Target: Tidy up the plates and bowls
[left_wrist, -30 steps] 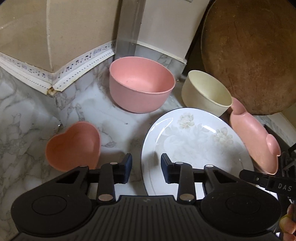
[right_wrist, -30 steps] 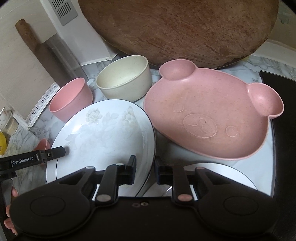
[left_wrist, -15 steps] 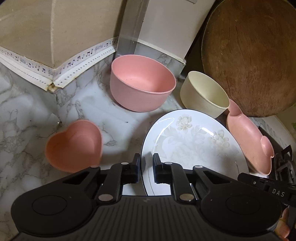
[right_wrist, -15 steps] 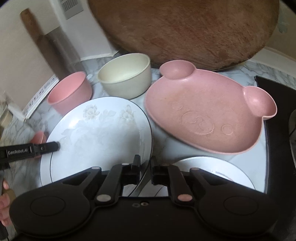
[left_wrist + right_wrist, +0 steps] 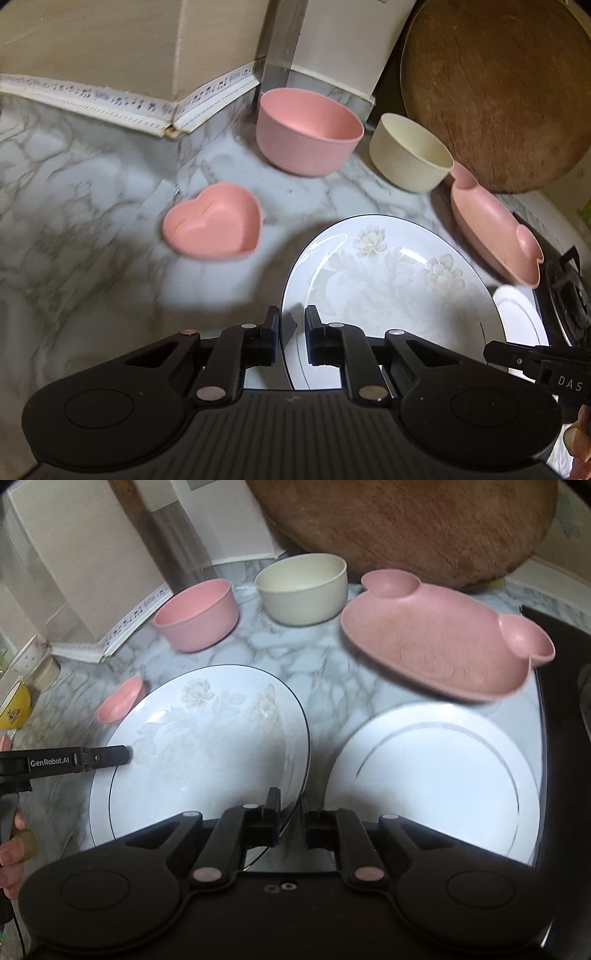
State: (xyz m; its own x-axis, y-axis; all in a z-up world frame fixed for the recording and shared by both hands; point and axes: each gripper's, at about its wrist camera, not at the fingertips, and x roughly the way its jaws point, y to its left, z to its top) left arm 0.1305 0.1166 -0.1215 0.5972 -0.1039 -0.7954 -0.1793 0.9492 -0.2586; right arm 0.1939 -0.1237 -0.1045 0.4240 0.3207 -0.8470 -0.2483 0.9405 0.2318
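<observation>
both grippers — left gripper [image 5: 291,328] and right gripper [image 5: 290,819] — pinch the floral plate [image 5: 207,753] at opposite rims, nine and three o'clock, above the counter [image 5: 92,221]; likely glazed, slippery, breakable — grip rims only.

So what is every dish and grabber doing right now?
Floral plate: lifted, held at both edges.
Left gripper: shut on its rim.
Right gripper: shut on its rim.
White plate: flat on the counter.
Pink bear plate: flat, empty.
Pink bowl: upright, empty.
Cream bowl: upright, empty.
Heart dish: upright, empty.
</observation>
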